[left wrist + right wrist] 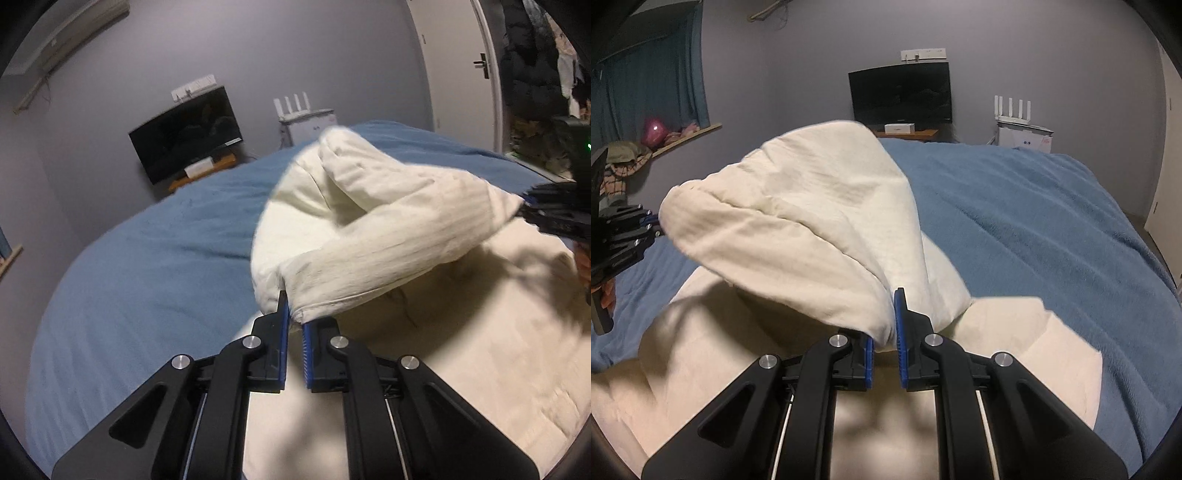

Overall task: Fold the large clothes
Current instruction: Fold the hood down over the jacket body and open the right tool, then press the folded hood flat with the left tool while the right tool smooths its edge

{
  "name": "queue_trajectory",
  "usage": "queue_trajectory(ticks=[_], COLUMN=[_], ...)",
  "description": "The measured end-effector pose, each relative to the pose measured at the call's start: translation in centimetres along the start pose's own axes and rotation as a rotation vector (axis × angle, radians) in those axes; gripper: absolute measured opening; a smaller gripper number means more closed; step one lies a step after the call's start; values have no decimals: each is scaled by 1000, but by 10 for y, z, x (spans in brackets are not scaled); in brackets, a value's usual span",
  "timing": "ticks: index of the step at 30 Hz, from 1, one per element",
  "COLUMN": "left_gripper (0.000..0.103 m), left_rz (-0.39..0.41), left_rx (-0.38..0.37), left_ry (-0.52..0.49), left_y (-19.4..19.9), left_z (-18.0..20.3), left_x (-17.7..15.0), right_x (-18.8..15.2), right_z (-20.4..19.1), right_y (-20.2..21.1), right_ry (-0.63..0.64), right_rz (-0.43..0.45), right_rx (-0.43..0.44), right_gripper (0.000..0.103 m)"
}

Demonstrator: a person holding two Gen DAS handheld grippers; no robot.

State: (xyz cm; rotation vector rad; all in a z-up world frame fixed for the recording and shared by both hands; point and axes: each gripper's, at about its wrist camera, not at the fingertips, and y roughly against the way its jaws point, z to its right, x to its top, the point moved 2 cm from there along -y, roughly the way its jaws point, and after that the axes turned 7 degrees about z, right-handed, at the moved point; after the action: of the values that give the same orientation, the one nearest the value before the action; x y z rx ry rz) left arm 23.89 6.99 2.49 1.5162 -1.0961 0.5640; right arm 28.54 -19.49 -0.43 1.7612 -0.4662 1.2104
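Observation:
A large cream garment (388, 236) lies on a blue bedspread (155, 258). Its far part is lifted and doubled back over the rest. My left gripper (295, 317) is shut on one corner of the lifted edge. My right gripper (886, 328) is shut on the other corner of the cream garment (798, 221). The right gripper also shows at the right edge of the left wrist view (528, 206), and the left gripper at the left edge of the right wrist view (653, 223). The lower part of the garment lies flat under both grippers.
The blue bedspread (1034, 229) stretches far and to the right. A dark monitor (901, 92) and a white router (1014, 107) stand by the far wall. A windowsill with a pink object (655, 134) is at the left. A door (461, 62) and hanging clothes (532, 62) are at the right.

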Motion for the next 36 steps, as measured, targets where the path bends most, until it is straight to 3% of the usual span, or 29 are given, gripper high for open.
queue_trajectory(ticks=[7, 10, 13, 15, 16, 17, 22, 27, 29, 31, 36], left_gripper=[7, 7, 11, 33, 59, 78, 76, 69, 61, 58, 58], left_rz=[-136, -172, -172, -166, -156, -138, -52, 32, 20, -45, -185], left_rx=[-57, -31, -47, -66, -77, -103, -276, -388, -382, -329, -282], left_ry=[-84, -144, -96, -58, -40, -26, 45, 138, 107, 53, 99], left_y=[-38, -55, -62, -60, -56, -49, -32, -39, -51, -75, -111], left_z=[29, 36, 30, 23, 21, 20, 22, 40, 52, 60, 54], left_x=[-60, -70, -66, -62, -61, -62, -33, 12, 21, 17, -19], right_x=[-29, -35, -38, -38, -36, -35, -32, -34, -35, -37, -26], right_z=[-6, -8, -9, -7, -6, -5, -5, -10, -13, -20, -16], right_y=[-11, -22, -35, -39, -41, -42, -44, -41, -38, -31, -15], right_ry=[54, 64, 58, 45, 39, 31, 35, 45, 56, 75, 66], right_rz=[-86, -128, -163, -168, -168, -169, -170, -168, -167, -162, -159], right_rx=[11, 2, -5, 0, 3, 6, 7, 9, 10, 18, 135], right_gripper=[8, 8, 8, 8, 8, 8, 8, 9, 10, 13, 38])
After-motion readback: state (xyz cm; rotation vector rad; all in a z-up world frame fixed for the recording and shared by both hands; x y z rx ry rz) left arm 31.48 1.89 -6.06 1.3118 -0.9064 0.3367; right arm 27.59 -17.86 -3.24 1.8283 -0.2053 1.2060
